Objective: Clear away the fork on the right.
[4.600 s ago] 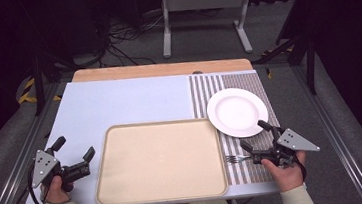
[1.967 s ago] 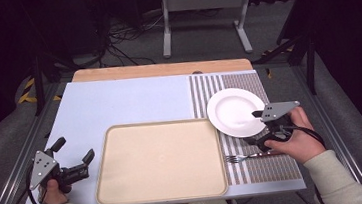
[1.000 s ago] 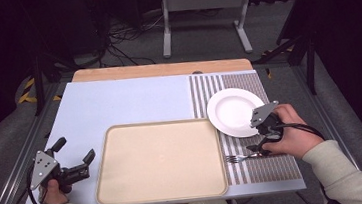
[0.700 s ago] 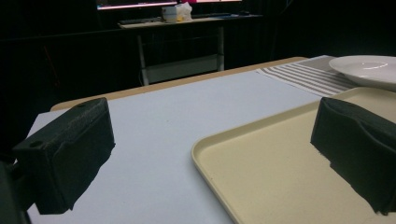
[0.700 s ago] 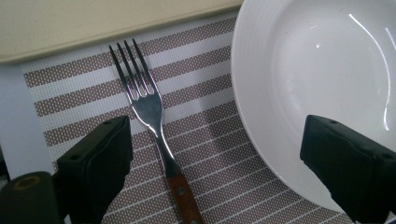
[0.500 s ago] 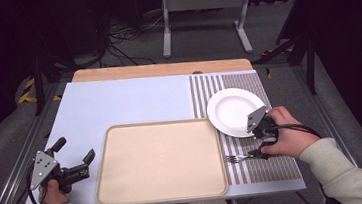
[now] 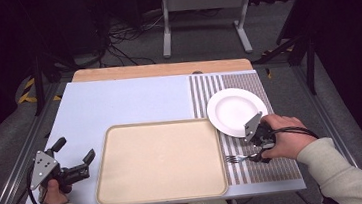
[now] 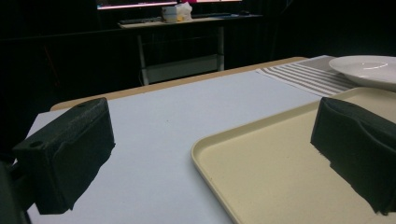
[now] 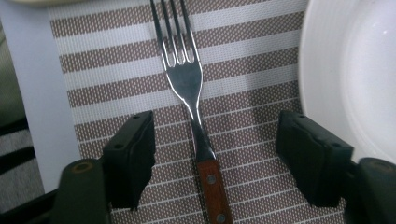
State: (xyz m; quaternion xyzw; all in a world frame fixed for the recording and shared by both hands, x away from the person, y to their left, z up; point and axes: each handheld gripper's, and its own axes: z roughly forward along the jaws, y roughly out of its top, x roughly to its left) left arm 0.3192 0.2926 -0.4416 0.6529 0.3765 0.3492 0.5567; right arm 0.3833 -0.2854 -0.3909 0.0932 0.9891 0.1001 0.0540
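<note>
From the high view, the whole table (image 7: 133,99) can be seen. It is flat and pale blue, with a wooden strip along the far edge. A big tan tray (image 7: 158,160) with round corners lies in the middle. To its right is a striped mat (image 7: 227,82), brown and white. A round white plate (image 7: 236,111) sits on the mat.

The right gripper (image 7: 259,147) points down at the mat, just beside the plate. The fork (image 7: 238,159) is small here, lying on the mat between the tray and the hand.

The right gripper view looks from very close. It shows the fork (image 9: 187,79) much better. The top part is shiny metal with four thin prongs. The handle is brown wood with two small metal dots. The mat (image 9: 116,88) looks woven, like tiny mesh. The smooth plate (image 9: 355,79) edge curves on the right. The right gripper (image 9: 212,158) has its two black jaws on both sides of the fork's neck. They have just been closing, but they are apart and not touching the fork yet.

The left gripper (image 7: 74,157) rests at the left of the tray. In the left gripper view, the left gripper (image 8: 210,158) has rough black foam jaws spread wide, with nothing between them. This view shows the raised rim of the tray (image 8: 261,154) from low down.
</note>
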